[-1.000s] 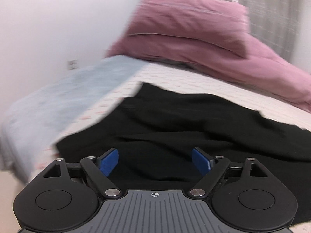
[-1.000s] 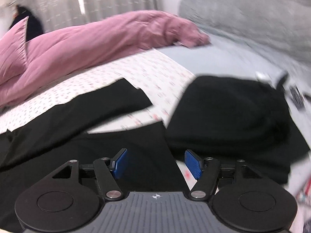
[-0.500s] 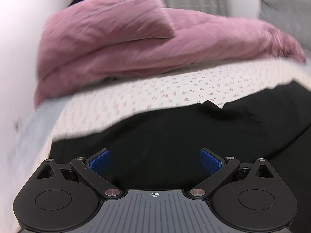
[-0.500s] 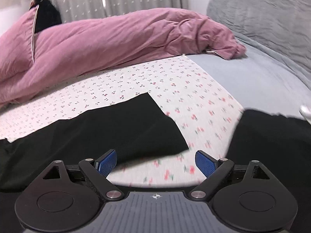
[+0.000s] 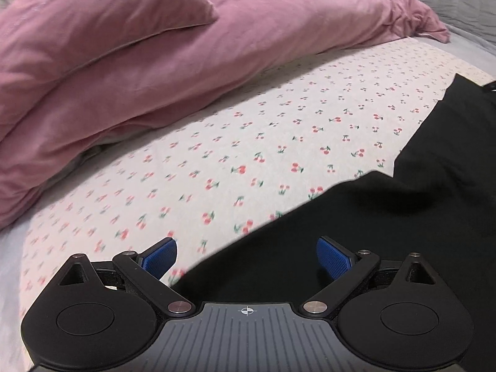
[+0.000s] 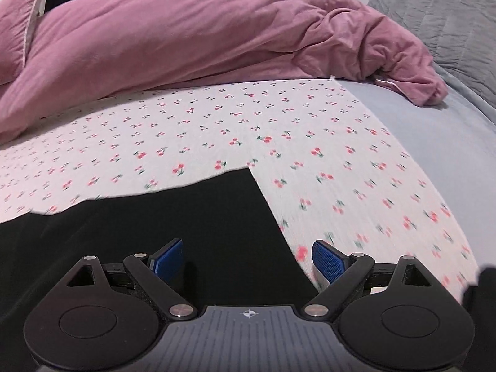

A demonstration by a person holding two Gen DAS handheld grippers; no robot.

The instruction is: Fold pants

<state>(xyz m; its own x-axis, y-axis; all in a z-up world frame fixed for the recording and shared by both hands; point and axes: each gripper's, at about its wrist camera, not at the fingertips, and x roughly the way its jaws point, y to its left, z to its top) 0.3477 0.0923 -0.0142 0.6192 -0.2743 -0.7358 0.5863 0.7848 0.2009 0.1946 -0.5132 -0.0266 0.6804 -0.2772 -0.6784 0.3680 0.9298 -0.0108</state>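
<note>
Black pants (image 5: 387, 232) lie flat on a cherry-print sheet (image 5: 248, 142). In the left wrist view they fill the lower right, and their far edge runs diagonally. My left gripper (image 5: 246, 255) is open and empty, low over that edge near one end of the pants. In the right wrist view the pants (image 6: 186, 217) fill the lower left, with a square corner near the middle. My right gripper (image 6: 246, 257) is open and empty, low over the pants' right edge just below that corner.
A pink duvet (image 5: 186, 62) and pillow (image 5: 93, 15) lie along the far side of the bed; the duvet also shows in the right wrist view (image 6: 217, 37). A grey blanket (image 6: 434, 15) and pale blue cover (image 6: 434, 130) lie right. Another dark item (image 6: 483, 285) sits at the right edge.
Both grippers have swung towards the far edge of the pants and come lower and closer to the cloth. Their jaws have opened a little wider. The folded black pile has left the right view.
</note>
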